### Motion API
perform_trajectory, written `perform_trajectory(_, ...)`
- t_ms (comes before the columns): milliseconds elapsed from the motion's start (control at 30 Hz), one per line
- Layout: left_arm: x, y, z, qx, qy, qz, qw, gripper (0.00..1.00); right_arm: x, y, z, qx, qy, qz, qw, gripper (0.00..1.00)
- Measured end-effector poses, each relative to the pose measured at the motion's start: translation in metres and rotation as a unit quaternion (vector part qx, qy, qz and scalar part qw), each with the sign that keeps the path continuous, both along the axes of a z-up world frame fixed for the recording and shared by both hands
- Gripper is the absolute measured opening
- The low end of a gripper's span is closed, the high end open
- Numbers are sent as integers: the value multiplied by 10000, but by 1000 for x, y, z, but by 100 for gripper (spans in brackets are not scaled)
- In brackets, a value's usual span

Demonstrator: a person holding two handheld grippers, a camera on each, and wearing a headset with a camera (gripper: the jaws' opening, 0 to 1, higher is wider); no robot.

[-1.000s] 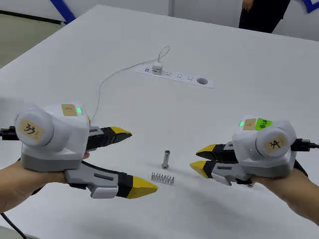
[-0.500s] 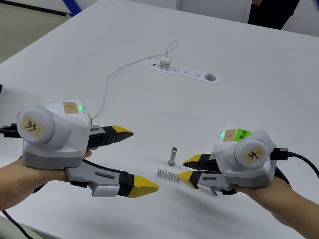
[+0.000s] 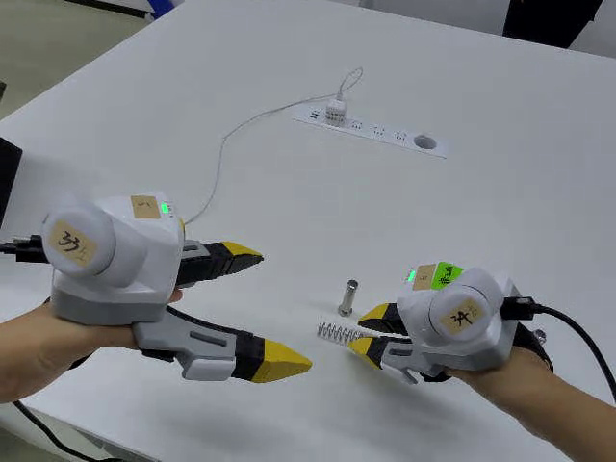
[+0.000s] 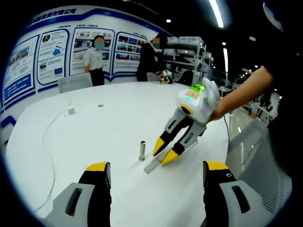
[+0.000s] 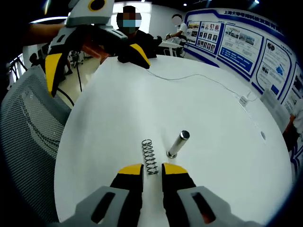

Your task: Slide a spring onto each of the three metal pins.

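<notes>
Spring (image 3: 332,333) lies flat on white table (image 3: 462,221), its near end at the tips of right gripper (image 3: 362,329), whose jaws are narrowly parted. Metal pin (image 3: 347,296) stands just beside the spring. Left gripper (image 3: 284,310) is spread wide, well apart from it.

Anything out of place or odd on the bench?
One mismatch: the task wants three pins, but I see one metal pin standing upright on the table, with one spring lying flat beside it, at the tips of the right tongs. Nothing looks spilled, bent or damaged.

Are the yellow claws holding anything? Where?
Nothing yet. The left gripper is open and empty; the right gripper, jaws open, sits at one end of the spring lying on the table.
</notes>
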State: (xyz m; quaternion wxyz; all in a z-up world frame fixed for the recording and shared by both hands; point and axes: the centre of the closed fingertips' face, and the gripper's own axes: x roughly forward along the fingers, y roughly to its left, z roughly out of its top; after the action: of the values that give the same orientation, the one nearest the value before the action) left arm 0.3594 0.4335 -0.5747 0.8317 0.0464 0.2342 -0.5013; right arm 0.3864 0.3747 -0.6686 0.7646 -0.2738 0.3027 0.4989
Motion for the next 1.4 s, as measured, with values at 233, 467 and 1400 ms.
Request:
perform_trajectory(233,0,4,0,10,19,55,10000,82,1,-1,-6,-73,141,-50,9999,16)
perform_trajectory(467,-1,4,-2,28,50,46,10000,81,-3,-1,-8,-72,221,29,9997,15)
perform_trajectory(1400,-7,-14,3,11,-31,-245,9997,75,-15,-1,25,234,404,81,9989,10)
